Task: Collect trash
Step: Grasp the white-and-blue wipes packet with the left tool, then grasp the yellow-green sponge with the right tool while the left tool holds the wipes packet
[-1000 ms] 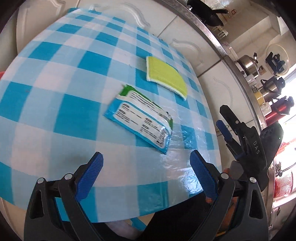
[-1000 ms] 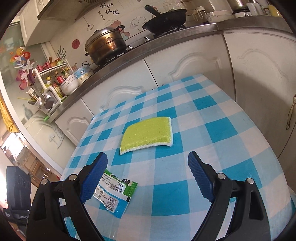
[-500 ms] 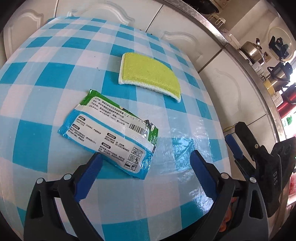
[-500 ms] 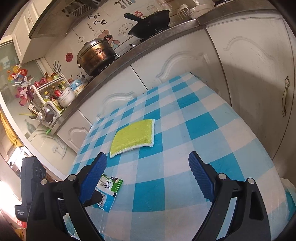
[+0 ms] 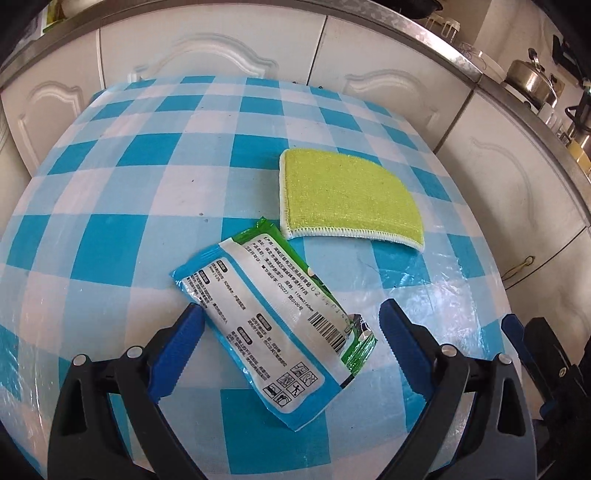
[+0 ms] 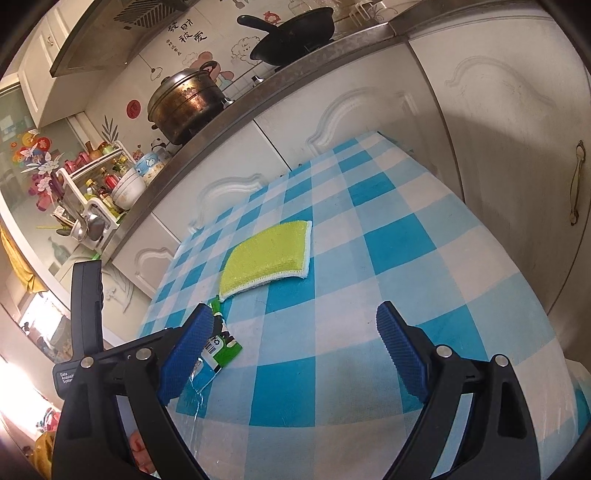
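A flat blue, white and green wet-wipe wrapper (image 5: 275, 314) lies on the blue-checked tablecloth (image 5: 122, 206). My left gripper (image 5: 291, 328) is open and straddles the wrapper's near half, one blue pad on each side, not closed on it. In the right wrist view, only a corner of the wrapper (image 6: 221, 345) shows behind the left finger of my right gripper (image 6: 295, 343), which is open over bare cloth with nothing between its fingers. The left gripper's black body (image 6: 86, 295) rises at the left in that view.
A yellow-green sponge cloth (image 5: 347, 195) lies just beyond the wrapper, also visible as the cloth (image 6: 267, 256). White cabinet doors (image 5: 221, 48) stand close behind the table. A pot (image 6: 186, 105) and black pan (image 6: 295, 35) sit on the counter.
My left gripper has advanced over the table until its fingers flank the wrapper, which earlier lay ahead of them. The right gripper has tilted and drifted slightly; the wrapper has slid behind its left finger.
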Demonstrator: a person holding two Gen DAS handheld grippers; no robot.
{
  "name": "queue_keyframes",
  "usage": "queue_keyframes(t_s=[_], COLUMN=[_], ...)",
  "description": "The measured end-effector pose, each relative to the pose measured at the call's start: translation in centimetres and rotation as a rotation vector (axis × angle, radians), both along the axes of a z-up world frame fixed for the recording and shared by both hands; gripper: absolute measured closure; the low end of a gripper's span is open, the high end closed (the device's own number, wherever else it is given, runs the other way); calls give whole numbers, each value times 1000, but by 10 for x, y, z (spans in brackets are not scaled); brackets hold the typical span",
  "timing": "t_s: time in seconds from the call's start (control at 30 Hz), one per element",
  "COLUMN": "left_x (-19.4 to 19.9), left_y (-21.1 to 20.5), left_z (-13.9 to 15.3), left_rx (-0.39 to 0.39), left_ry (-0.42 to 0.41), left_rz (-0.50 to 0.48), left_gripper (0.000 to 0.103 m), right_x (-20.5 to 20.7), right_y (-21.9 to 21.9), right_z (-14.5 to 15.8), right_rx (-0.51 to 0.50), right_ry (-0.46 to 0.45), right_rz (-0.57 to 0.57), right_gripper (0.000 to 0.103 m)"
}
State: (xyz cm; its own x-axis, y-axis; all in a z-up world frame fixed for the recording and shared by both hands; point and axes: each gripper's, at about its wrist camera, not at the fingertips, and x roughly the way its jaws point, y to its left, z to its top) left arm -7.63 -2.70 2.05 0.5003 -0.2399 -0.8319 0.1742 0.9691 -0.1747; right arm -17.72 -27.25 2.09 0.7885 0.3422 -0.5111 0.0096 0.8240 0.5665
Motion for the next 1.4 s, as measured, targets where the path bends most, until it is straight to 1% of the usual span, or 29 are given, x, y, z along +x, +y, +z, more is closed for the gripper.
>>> queue_keyframes(t_s=[0.17,0.23,0.37,0.47,0.53,0.6,0.67,0.73,0.8,0.9,1.07,1.17,1.27,1.33,1.4], left_x=[-3,-3,-1,-1,-1,0,1,3,4,6,8,7,6,6,4], left_y=[-14,-16,-10,-7,-5,-1,4,11,19,37,66,82,97,103,107], left_z=[-6,-7,-8,-8,-6,-5,-4,-4,-3,-2,-1,-1,0,0,0], left_rx=[137,158,159,156,154,145,139,131,128,110,110,107,100,96,88], left_ry=[-48,-58,-82,-95,-104,-105,-106,-107,-107,-98,-94,-93,-93,-94,-93], left_rz=[-41,-50,-43,-49,-54,-61,-67,-65,-56,-36,-11,9,34,37,39], left_gripper=[8,8,8,12,21,25,28,31,32,32,32,32,32,32,32], right_x=[16,25,50,69,81,91,102,111,120,128,128,128,130,133,140], right_y=[-1,0,10,23,32,41,52,61,64,65,77,96,115,121,121], right_z=[2,5,5,3,2,2,2,1,-2,-10,-9,-7,-1,8,17], right_rx=[-21,-23,-49,-75,-89,-114,-178,-272,-318,-282,-192,-117,-63,-99,-173], right_ry=[15,24,61,85,86,79,80,85,108,148,135,138,117,81,46], right_rz=[23,31,77,113,143,191,239,264,276,291,316,382,454,440,395], right_gripper=[13,13,12,12,12,12,12,12,12,12,11,11,11,11,11])
